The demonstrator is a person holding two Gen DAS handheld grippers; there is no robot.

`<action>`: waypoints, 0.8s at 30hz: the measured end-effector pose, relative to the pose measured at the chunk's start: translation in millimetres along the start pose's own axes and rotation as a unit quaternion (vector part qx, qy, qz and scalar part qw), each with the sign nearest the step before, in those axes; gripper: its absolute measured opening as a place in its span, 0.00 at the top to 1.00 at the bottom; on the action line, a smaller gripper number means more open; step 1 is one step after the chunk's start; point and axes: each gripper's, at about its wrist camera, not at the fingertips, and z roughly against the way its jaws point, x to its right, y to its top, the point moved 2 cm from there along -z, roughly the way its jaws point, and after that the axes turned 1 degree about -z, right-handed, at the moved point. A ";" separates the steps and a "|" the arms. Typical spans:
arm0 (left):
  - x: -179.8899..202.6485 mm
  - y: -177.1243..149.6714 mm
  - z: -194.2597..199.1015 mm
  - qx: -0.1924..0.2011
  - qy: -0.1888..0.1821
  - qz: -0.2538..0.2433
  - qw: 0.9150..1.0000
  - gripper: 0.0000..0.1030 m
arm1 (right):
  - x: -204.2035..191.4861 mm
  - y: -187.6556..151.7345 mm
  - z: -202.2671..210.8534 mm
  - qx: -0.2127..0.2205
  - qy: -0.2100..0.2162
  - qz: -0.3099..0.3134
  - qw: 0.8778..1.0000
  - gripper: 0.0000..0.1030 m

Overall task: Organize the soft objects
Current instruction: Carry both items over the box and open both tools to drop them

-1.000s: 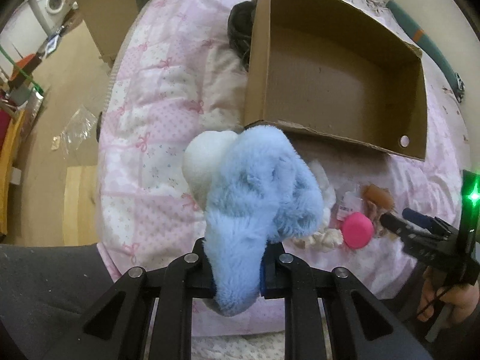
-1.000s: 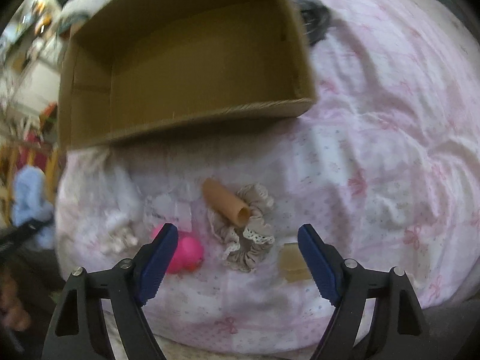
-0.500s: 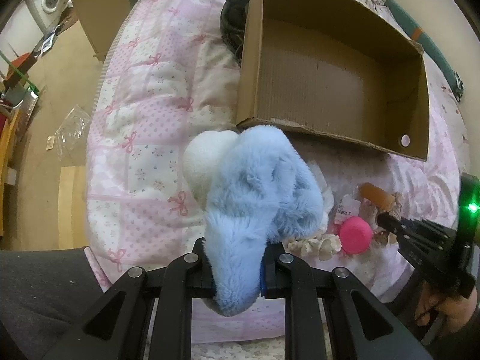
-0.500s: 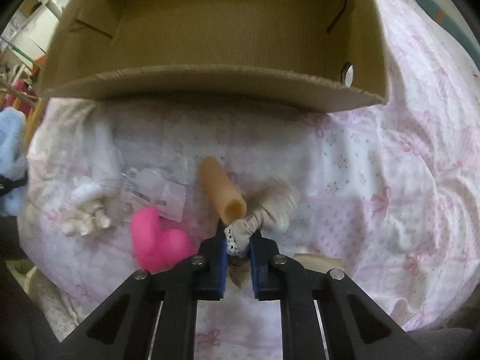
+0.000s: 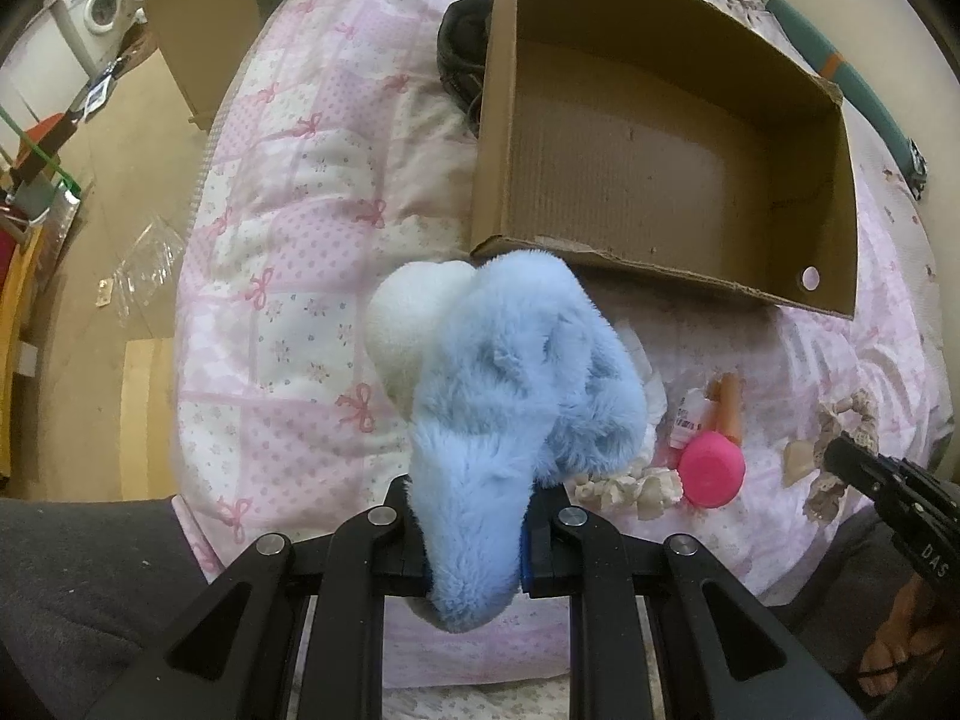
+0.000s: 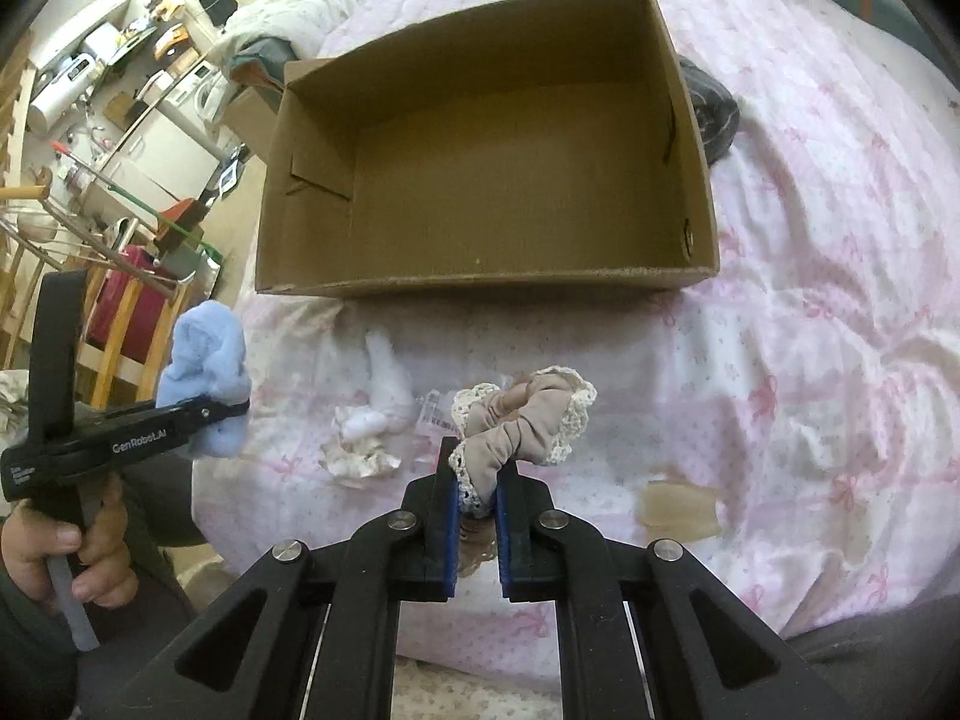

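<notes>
My left gripper (image 5: pixel 474 525) is shut on a fluffy blue and white plush toy (image 5: pixel 510 384), held above the pink quilt in front of the open cardboard box (image 5: pixel 660 138). It also shows in the right wrist view (image 6: pixel 207 378). My right gripper (image 6: pixel 477 498) is shut on a beige lace-edged scrunchie (image 6: pixel 522 426), lifted off the quilt in front of the box (image 6: pixel 480 180). The scrunchie also shows in the left wrist view (image 5: pixel 840 450). The box is bare inside.
On the quilt lie a pink heart-shaped object (image 5: pixel 711 468), an orange tube (image 5: pixel 729 402), a white scrunchie (image 6: pixel 360 450), a clear packet (image 6: pixel 435 414) and a tan pad (image 6: pixel 678 507). A dark shoe (image 5: pixel 462 60) sits behind the box. The bed edge drops to the floor at left.
My right gripper has lifted the beige scrunchie off the quilt and drawn back. My left gripper holds the plush and has shifted slightly toward the box.
</notes>
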 end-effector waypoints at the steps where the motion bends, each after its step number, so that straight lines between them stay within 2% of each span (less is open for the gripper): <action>1: 0.1 -0.6 0.5 0.002 0.004 -0.001 1.000 0.83 | 3.0 0.1 1.4 -0.001 0.001 -0.001 1.000 0.89; 6: -3.0 -1.8 3.0 0.010 0.017 0.003 1.000 0.83 | 2.3 2.4 7.3 0.014 0.014 -0.003 1.000 0.89; 13: -4.8 0.4 14.9 0.042 0.032 0.016 0.998 0.83 | 0.4 5.0 6.9 0.037 0.033 -0.004 0.999 0.89; 17: 1.1 10.9 32.9 0.080 0.032 0.013 0.996 0.83 | -1.0 10.0 20.3 0.067 0.051 -0.002 0.996 0.89; 20: 6.6 24.1 47.8 0.108 0.012 0.016 0.994 0.83 | -1.0 16.4 30.6 0.092 0.054 0.005 0.994 0.89; 24: 19.2 49.6 60.5 0.147 0.025 -0.004 0.989 0.83 | -0.3 36.1 43.8 0.124 0.054 0.009 0.991 0.89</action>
